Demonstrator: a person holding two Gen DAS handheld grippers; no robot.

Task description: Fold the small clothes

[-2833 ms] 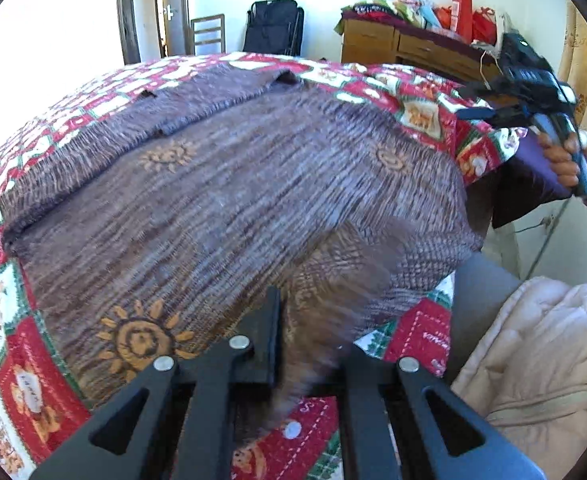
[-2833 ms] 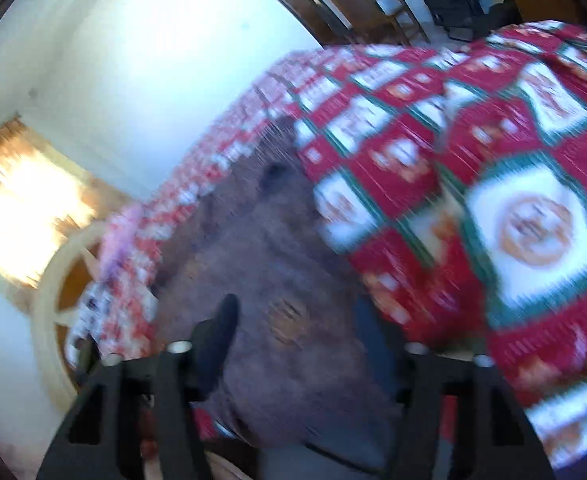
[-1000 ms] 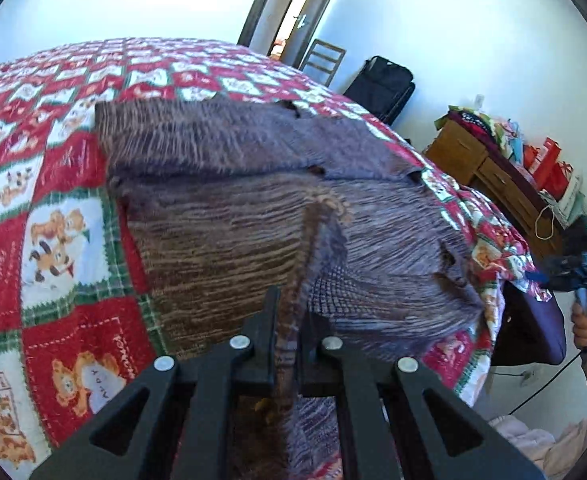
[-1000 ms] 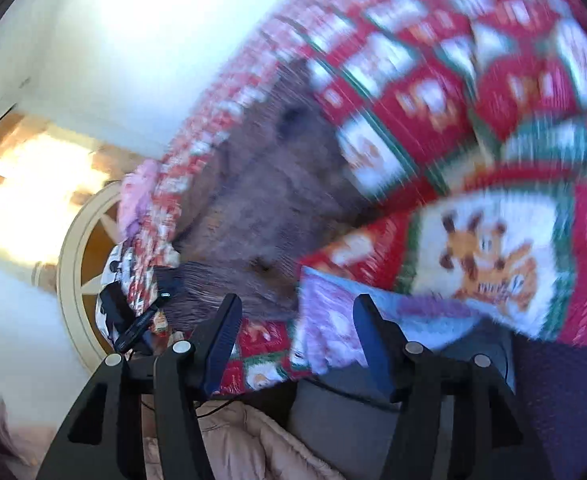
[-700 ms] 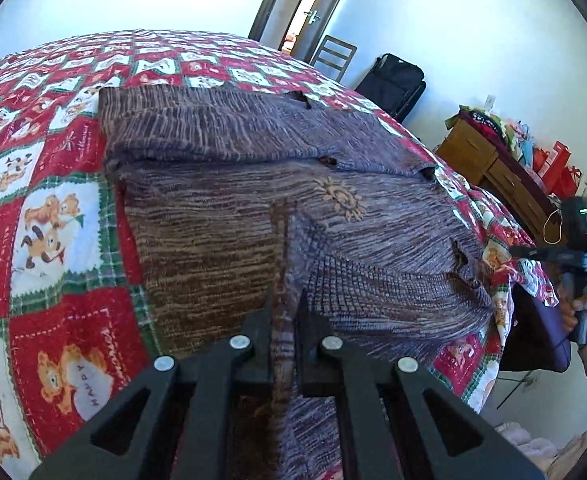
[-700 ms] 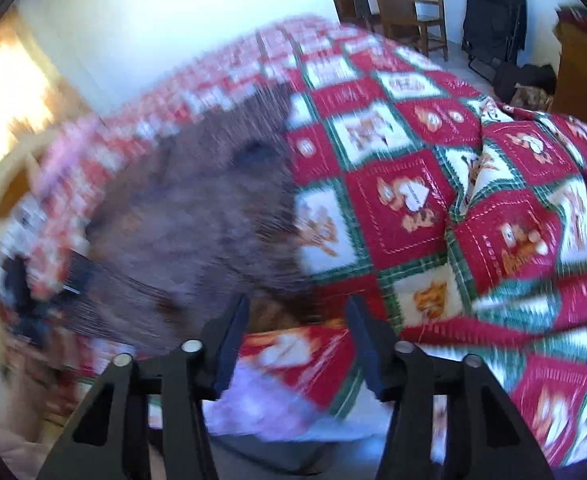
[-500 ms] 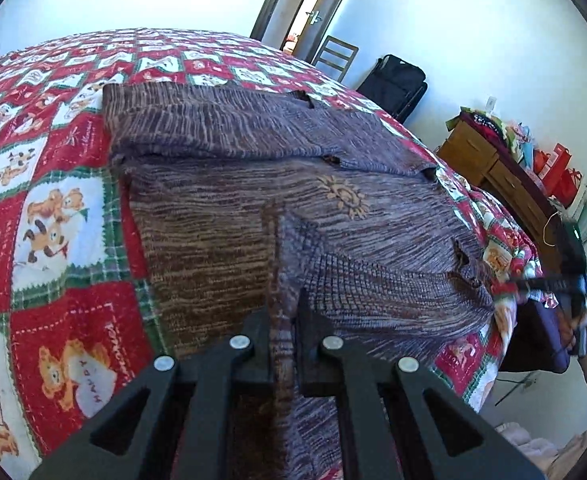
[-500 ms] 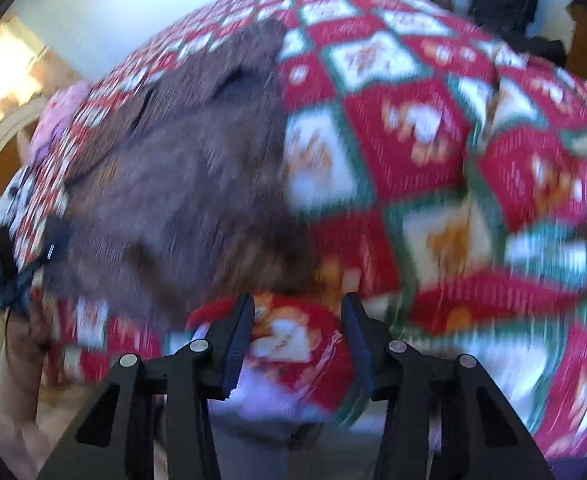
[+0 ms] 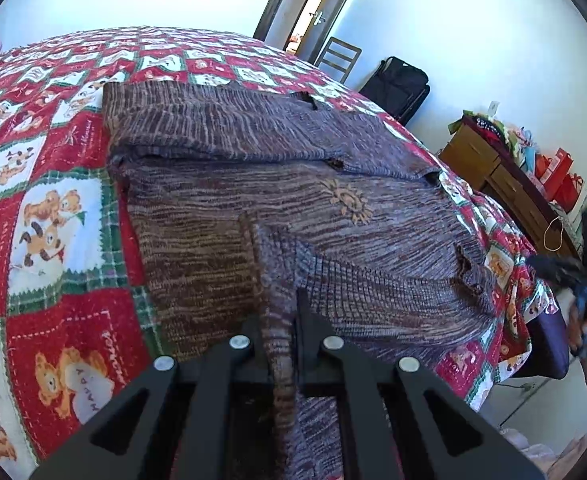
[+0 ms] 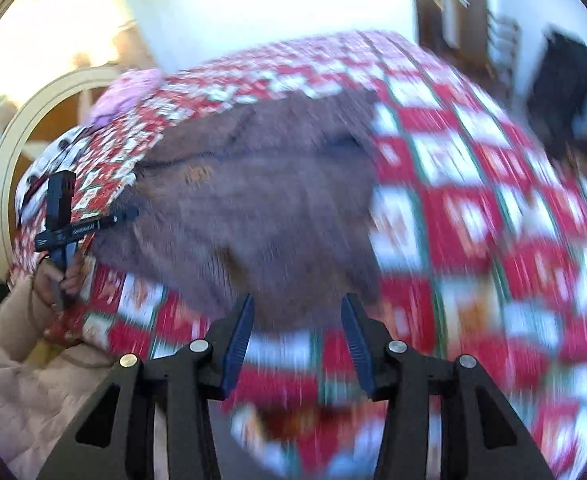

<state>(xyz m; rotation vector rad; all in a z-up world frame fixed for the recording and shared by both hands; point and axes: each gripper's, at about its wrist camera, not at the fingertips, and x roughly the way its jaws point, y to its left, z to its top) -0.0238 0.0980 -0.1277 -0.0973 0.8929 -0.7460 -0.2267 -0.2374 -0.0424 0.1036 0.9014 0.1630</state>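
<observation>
A brown-purple knitted sweater (image 9: 293, 184) with orange sun motifs lies spread on the red patchwork quilt (image 9: 53, 208). My left gripper (image 9: 279, 304) is shut on a pinched fold of its near edge, and the fabric rises in a ridge between the fingers. In the right wrist view, which is blurred, the sweater (image 10: 261, 200) lies just beyond my right gripper (image 10: 296, 312). That gripper is open above the quilt's edge with nothing between its blue pads. The left gripper (image 10: 131, 213) shows there at the sweater's far side. The right gripper (image 9: 565, 272) shows blurred at the bed's right corner.
A wooden dresser (image 9: 505, 184) loaded with bags stands at the right wall, past a black suitcase (image 9: 397, 84) and a chair (image 9: 339, 58) by the door. A curved headboard (image 10: 9, 152) and pink pillow (image 10: 127, 90) lie at the bed's far end. A beige padded sleeve (image 10: 13, 380) sits lower left.
The left gripper closed on the sweater's edge, drew it over the body, then held still. The right gripper rolled, swung across the bed's corner toward the sweater, and its jaws narrowed a little.
</observation>
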